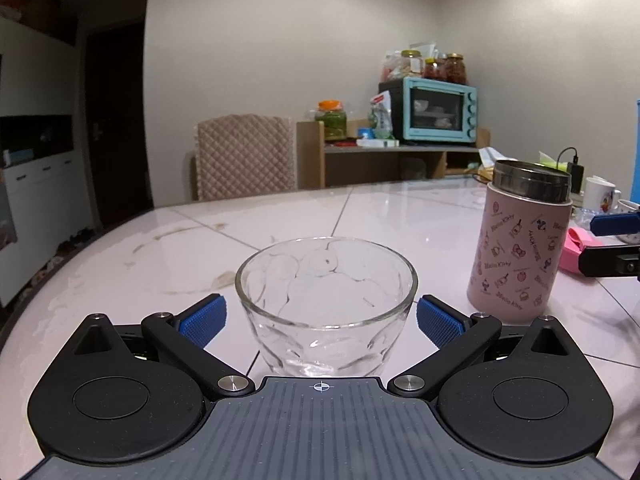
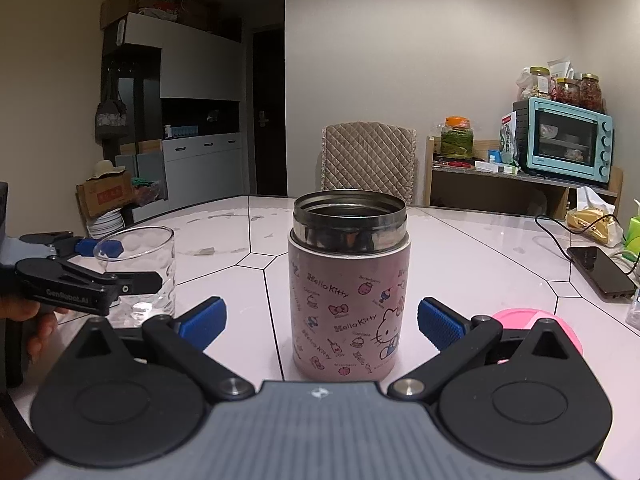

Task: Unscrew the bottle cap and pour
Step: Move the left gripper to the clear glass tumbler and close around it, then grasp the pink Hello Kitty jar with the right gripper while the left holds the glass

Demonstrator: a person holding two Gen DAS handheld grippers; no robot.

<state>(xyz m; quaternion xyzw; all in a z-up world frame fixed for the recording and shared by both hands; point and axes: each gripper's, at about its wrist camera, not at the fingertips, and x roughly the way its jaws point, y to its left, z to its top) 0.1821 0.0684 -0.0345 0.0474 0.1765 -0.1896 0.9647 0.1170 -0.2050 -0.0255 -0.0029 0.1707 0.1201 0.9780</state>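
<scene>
A pink Hello Kitty bottle (image 2: 347, 300) with an open steel mouth stands upright on the table; it also shows in the left wrist view (image 1: 520, 240). Its pink cap (image 2: 524, 318) lies on the table right of it, also seen in the left wrist view (image 1: 576, 250). A clear empty glass (image 1: 326, 304) stands between the fingers of my left gripper (image 1: 322, 320), which is open around it without touching. My right gripper (image 2: 322, 322) is open with the bottle between its fingers, apart from the pads. The glass (image 2: 140, 268) and left gripper (image 2: 80, 276) show at left in the right wrist view.
The white tiled table (image 2: 460, 248) holds a phone (image 2: 600, 270) with a cable, a tissue bag (image 2: 592, 220) and a mug (image 1: 600, 196) at the right. A quilted chair (image 2: 368, 160) stands behind the table. A shelf with a blue oven (image 2: 568, 140) is at the back right.
</scene>
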